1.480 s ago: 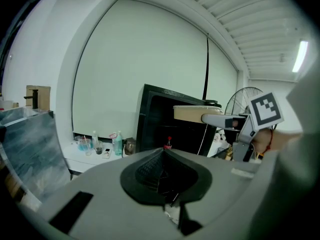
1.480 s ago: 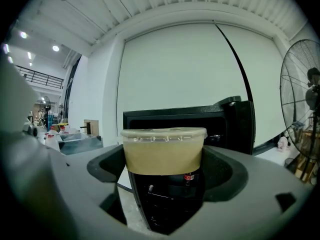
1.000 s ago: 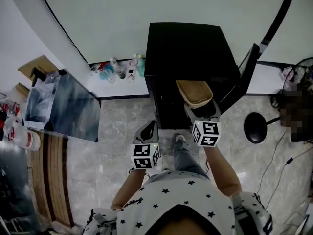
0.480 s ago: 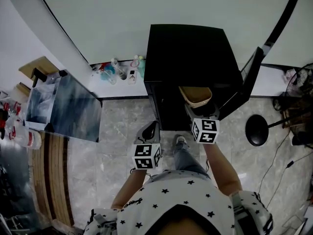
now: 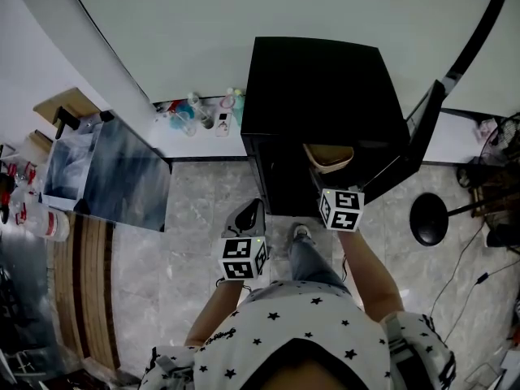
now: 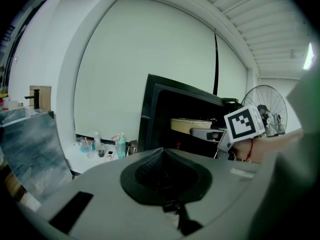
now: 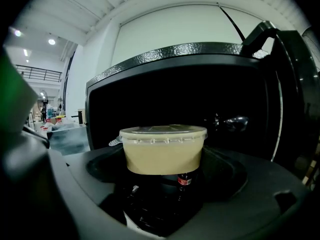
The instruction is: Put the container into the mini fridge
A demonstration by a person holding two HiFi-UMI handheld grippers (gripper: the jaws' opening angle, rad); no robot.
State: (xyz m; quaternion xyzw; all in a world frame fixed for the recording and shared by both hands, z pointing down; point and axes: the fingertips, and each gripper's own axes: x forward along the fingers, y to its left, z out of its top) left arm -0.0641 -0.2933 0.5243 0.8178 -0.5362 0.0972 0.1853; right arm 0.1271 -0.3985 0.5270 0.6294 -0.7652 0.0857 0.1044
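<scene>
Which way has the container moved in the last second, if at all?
Yes. The container has gone forward, deeper into the mini fridge: its far rim now sits under the fridge's top edge.

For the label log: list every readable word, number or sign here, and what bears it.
No readable text anywhere.
Marker cubes: code squares only, no letters.
Small bottle: red label, too small to read.
Container: no print visible.
Ledge bottles: too small to read.

Pale marbled floor tiles point(image 5: 195, 218) under the left gripper's fingers point(image 5: 246, 215), plain white wall point(image 5: 203, 31) way beyond them, bottles point(image 5: 232, 104) on a low ledge point(image 5: 183, 142) off left, black stool point(image 5: 429, 218) off right.
</scene>
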